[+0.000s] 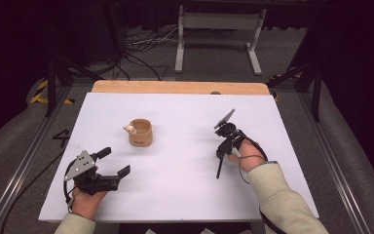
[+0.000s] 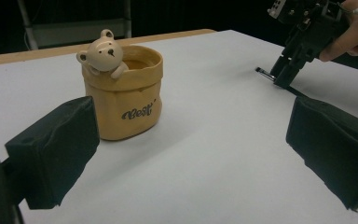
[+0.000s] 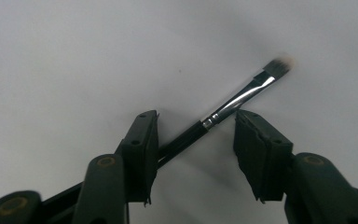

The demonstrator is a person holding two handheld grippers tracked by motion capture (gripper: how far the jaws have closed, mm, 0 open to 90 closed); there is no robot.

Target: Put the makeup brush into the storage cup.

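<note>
Right gripper (image 3: 193, 135) is seen with jaws spread, straddling a brush (image 3: 233, 105) lying flat on the white table (image 1: 185, 185) — black handle, silver collar, pale bristles, detail visible in the right gripper view. Left gripper (image 2: 191, 144) released, holding nothing. Tan cup (image 2: 123, 100) with bear figure (image 2: 103, 55) on its rim — contents cannot be told.

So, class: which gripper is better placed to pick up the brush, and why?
Right. The right gripper is open with its jaws on either side of the brush lying on the table. The left gripper is open too, off beyond the bear cup.
</note>
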